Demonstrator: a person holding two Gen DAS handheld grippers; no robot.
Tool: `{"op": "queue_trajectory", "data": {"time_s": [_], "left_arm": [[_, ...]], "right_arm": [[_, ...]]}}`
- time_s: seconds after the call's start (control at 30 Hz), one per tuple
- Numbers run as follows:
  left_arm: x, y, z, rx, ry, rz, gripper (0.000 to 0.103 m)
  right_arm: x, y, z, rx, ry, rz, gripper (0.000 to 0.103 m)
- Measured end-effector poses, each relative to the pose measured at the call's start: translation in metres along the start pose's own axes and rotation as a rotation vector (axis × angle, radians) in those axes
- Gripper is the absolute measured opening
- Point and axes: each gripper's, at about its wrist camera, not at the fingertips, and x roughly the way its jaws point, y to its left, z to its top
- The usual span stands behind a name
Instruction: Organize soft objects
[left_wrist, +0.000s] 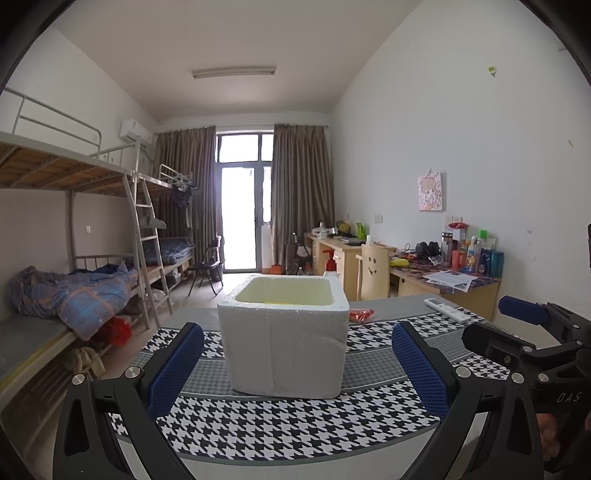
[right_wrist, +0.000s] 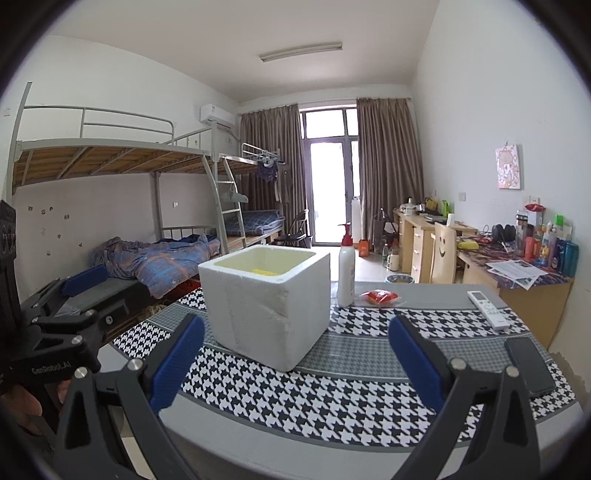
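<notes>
The left gripper (left_wrist: 297, 365) is held low at the near edge of the desk (right_wrist: 332, 406), level and aimed at the foam box (left_wrist: 288, 332). Its jaws are spread wide with nothing between them. In the right wrist view it is seen again at the far left, where part of a hand (right_wrist: 26, 406) is glimpsed beneath it, blurred and mostly cut off.

The foam box stands upright on the houndstooth cloth (right_wrist: 351, 391) near the middle of the desk, open at the top. A yellow thing (right_wrist: 264, 272) lies inside against the far wall; only a sliver is shown above the rim, so its shape cannot be made out. Behind the box a white pump bottle (right_wrist: 346, 273) with a red top stands upright; from the left wrist view it is almost wholly hidden by the box. Just right of the bottle a red packet (right_wrist: 380, 296) lies flat on the cloth, apart from the box.

The right gripper (right_wrist: 297, 363) is likewise held low and level, its jaws spread wide and empty. Farther right a white remote (right_wrist: 487, 309) lies on the cloth, and a dark phone (right_wrist: 530, 365) lies near the desk's right edge, well apart from the box. A bunk bed (right_wrist: 110, 155) stands along the left wall.
</notes>
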Motion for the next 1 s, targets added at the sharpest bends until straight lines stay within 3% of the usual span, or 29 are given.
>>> {"op": "queue_trajectory", "data": {"time_s": [1.0], "left_arm": [[-0.033,0.002,-0.019,-0.005,-0.001,0.022,0.102]], "right_arm": [[-0.033,0.013,-0.028,0.022,0.000,-0.025,0.101]]}}
